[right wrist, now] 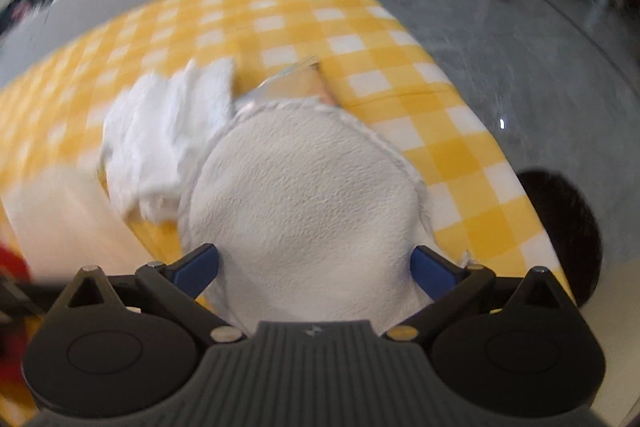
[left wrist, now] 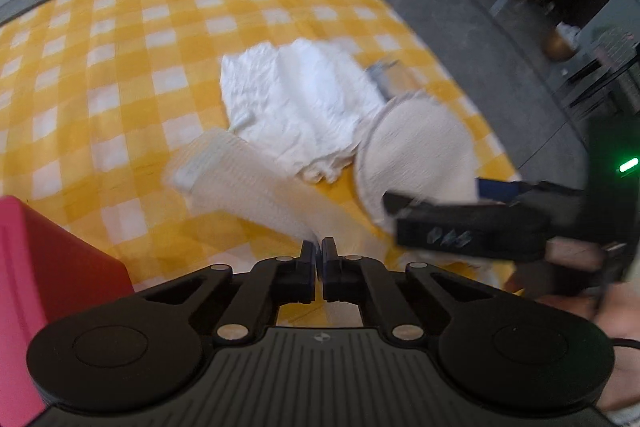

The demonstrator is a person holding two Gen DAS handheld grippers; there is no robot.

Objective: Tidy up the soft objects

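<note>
Straddling a round cream terry-textured pad [right wrist: 304,195], the right gripper [right wrist: 316,267] gapes wide; the left gripper [left wrist: 319,251] pinches a ribbed beige cloth [left wrist: 256,187].

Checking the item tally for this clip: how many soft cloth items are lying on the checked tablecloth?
3. A crumpled white cloth in the middle, a round cream pad beside it between the right gripper's open jaws, and a beige ribbed cloth nearer the red box. More may be hidden underneath.
</note>
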